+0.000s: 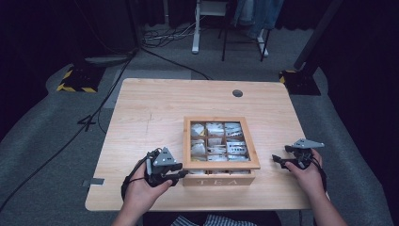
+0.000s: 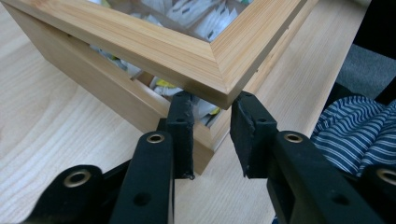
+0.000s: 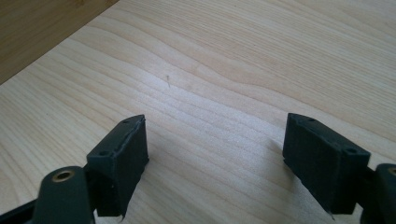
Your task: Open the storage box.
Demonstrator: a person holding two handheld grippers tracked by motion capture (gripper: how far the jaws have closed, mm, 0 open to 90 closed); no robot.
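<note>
A wooden tea box (image 1: 219, 180) with "TEA" on its front stands on the table, right of centre. Its glass-paned lid (image 1: 187, 143) is lifted a little at the front, and tea bags (image 2: 201, 109) show in the gap beneath it. My left gripper (image 1: 181, 175) is at the box's near left corner. In the left gripper view its pads (image 2: 182, 116) stand on either side of the lid's corner (image 2: 219, 70) and touch it. My right gripper (image 1: 278, 160) rests to the right of the box, open, with bare tabletop (image 3: 215, 93) between its jaws.
The light wooden table (image 1: 150, 108) has a round cable hole (image 1: 237, 93) at its far edge. Cables, yellow-black stand feet (image 1: 77, 80) and chair legs sit on the grey floor beyond. A striped garment (image 2: 359, 135) lies close to the table's near edge.
</note>
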